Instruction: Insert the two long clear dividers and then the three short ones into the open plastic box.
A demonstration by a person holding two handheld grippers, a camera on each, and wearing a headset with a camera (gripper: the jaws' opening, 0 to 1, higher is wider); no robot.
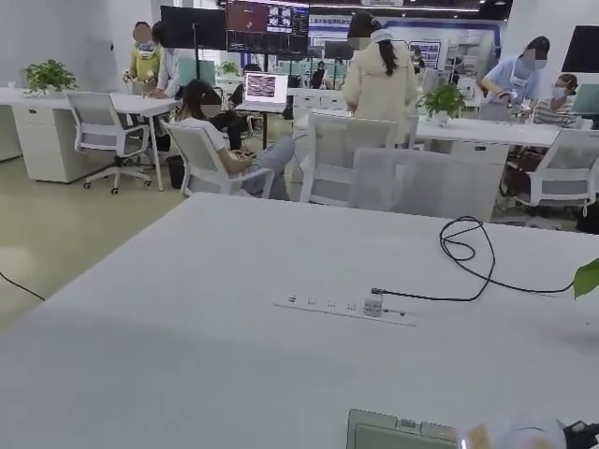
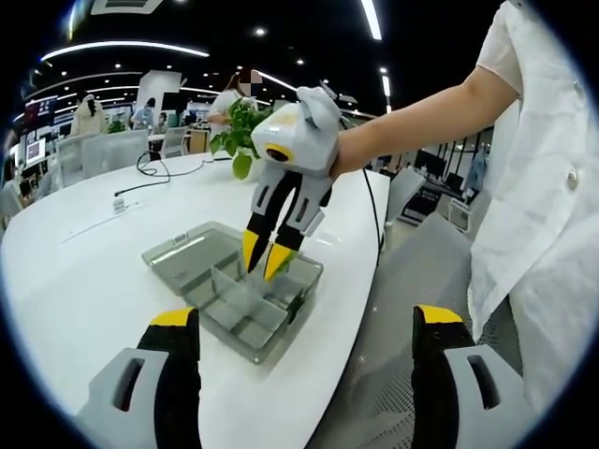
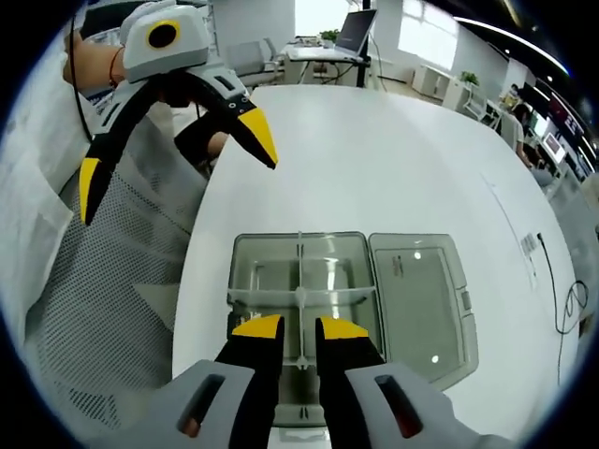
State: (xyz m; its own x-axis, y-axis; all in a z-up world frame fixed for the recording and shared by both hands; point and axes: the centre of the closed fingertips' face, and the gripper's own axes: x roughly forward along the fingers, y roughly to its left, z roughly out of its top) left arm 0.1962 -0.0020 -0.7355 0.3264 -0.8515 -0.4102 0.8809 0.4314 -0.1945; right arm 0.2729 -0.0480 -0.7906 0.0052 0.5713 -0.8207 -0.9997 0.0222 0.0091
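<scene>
The plastic box [image 1: 398,428] is lying cut off in head view, clear dividers [image 3: 299,295] crossing inside; left gripper [image 2: 306,316] gaping, right gripper [image 3: 299,327] narrowed, grasp unclear.

Open box [image 3: 281,239] on table [image 3: 374,150] near its edge, lid [image 3: 421,299] flat beside it, dividers [image 3: 300,267] inside

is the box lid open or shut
Open: the lid lies flat beside the box, whose inside and dividers are exposed.
</scene>
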